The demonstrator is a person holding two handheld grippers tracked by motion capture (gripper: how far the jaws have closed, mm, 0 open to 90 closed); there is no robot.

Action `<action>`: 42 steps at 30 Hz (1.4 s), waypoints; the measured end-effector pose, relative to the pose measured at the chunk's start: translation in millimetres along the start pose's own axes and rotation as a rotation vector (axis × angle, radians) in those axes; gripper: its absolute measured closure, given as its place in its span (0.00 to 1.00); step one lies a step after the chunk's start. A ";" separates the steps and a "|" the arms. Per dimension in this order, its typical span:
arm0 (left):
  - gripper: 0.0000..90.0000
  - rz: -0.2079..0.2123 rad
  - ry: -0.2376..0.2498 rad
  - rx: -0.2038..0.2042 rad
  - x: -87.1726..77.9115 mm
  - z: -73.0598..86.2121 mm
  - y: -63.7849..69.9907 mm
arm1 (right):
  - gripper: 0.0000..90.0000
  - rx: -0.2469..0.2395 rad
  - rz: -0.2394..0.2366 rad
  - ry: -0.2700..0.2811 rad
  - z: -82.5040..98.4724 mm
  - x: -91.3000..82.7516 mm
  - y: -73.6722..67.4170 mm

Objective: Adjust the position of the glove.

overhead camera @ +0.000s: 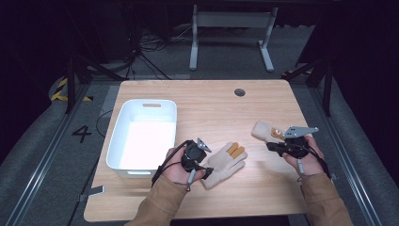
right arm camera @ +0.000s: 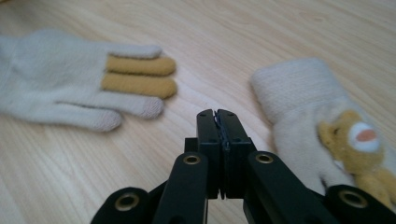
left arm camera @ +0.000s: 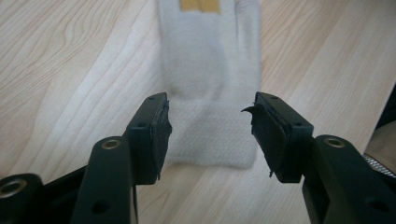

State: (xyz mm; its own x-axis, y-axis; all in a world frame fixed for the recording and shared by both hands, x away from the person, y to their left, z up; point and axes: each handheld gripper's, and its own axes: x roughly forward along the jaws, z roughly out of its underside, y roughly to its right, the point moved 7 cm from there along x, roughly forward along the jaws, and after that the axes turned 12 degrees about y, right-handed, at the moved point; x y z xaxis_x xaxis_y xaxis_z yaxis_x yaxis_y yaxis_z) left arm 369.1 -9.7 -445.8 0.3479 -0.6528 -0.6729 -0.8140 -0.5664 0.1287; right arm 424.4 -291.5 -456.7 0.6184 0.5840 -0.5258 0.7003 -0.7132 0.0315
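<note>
High view: on the worktop (overhead camera: 207, 108) the left tool (overhead camera: 205, 165) sits at the cuff of a cream glove (overhead camera: 225, 162), a white bin (overhead camera: 143, 136) at its nine o'clock; the right tool (overhead camera: 272, 146) lies by a second glove (overhead camera: 264, 132).

Left gripper view: jaws half open either side of the ribbed cuff, pads apart from it.

Right gripper view: jaws pressed together, empty; the second glove at three o'clock bears a bear patch (right arm camera: 362, 144).

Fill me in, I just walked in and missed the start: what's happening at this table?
A person works two handheld grippers over a wooden table with a pair of cream knit gloves. The left gripper hovers open with its jaws on either side of the cuff of the flat glove, not yet pressing on it. The right gripper is shut with nothing in it, beside the bear glove. A white bin sits at the left with no gloves inside.
</note>
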 end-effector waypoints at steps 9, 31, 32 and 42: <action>0.56 0.032 0.025 -0.002 -2.6 -2.3 3.0 | 1.00 0.023 0.003 -0.050 5.1 4.5 0.0; 0.92 0.258 -0.049 0.120 29.6 -0.2 41.7 | 1.00 0.035 -0.005 -0.059 13.8 0.1 -2.9; 0.94 0.258 -0.049 0.120 29.6 -0.2 41.7 | 1.00 0.033 -0.006 -0.060 14.3 0.0 -2.9; 1.00 0.297 -0.162 0.126 45.1 15.9 41.7 | 1.00 0.039 -0.022 -0.066 15.9 2.4 -5.7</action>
State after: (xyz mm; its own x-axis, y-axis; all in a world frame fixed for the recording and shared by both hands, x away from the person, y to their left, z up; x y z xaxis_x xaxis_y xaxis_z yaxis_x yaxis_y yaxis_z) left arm 343.4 -54.7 -482.3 0.0174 -0.6854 -0.7280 -0.9229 -0.2911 0.2520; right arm 416.2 -292.2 -471.7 0.5771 0.5739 -0.5810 0.6985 -0.7155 -0.0129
